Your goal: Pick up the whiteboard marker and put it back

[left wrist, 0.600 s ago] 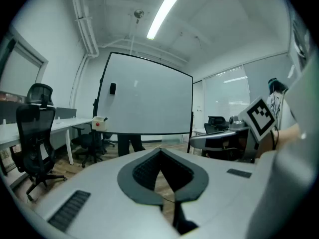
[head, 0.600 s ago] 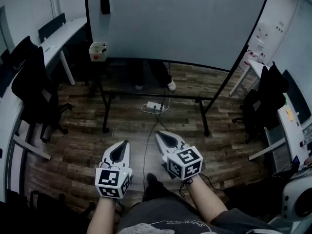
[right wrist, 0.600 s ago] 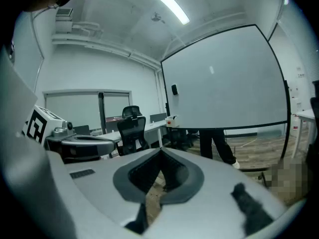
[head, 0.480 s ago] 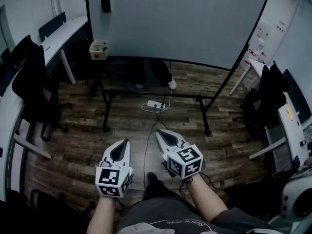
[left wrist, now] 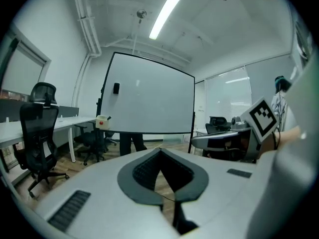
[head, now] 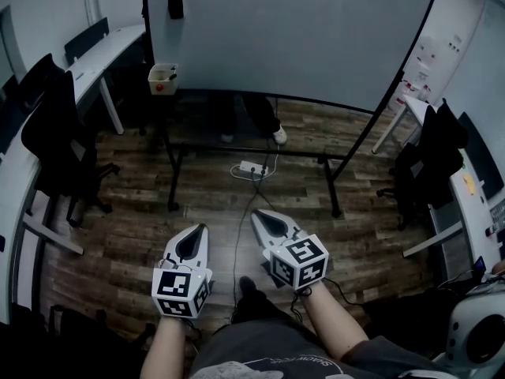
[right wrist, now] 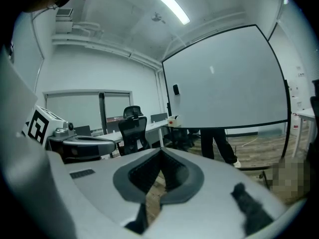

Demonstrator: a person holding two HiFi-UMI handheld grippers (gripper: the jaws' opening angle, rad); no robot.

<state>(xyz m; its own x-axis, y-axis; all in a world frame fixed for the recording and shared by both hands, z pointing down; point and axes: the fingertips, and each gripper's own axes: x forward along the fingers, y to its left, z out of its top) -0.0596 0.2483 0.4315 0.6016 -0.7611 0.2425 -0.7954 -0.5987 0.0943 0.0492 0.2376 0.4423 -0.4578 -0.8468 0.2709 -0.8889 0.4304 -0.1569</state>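
- The left gripper (head: 199,231) sits low in the head view at about 7 o'clock. Its jaws are closed tip to tip with nothing between them, as the left gripper view confirms (left wrist: 159,149).
- The right gripper (head: 256,214) lies just beside it at about 5 o'clock. Its jaws are likewise closed and empty (right wrist: 160,149).
- Both grippers point a little downward over the wooden floor (head: 142,212), well apart from the whiteboard (head: 292,30).
- The whiteboard stands upright on its frame at 12 o'clock.
- A small pale box (head: 162,78) hangs at the whiteboard's lower left corner, at 11 o'clock from the grippers.
- The whiteboard marker cannot be picked out for certain. A slim dark thing (head: 172,75) pokes from the box's right rim, too small to identify.
- A black block (head: 175,5) is fixed on the whiteboard above the box.
- A person's legs (head: 264,121) show behind the whiteboard, and a power strip (head: 251,169) lies on the floor in front of them.
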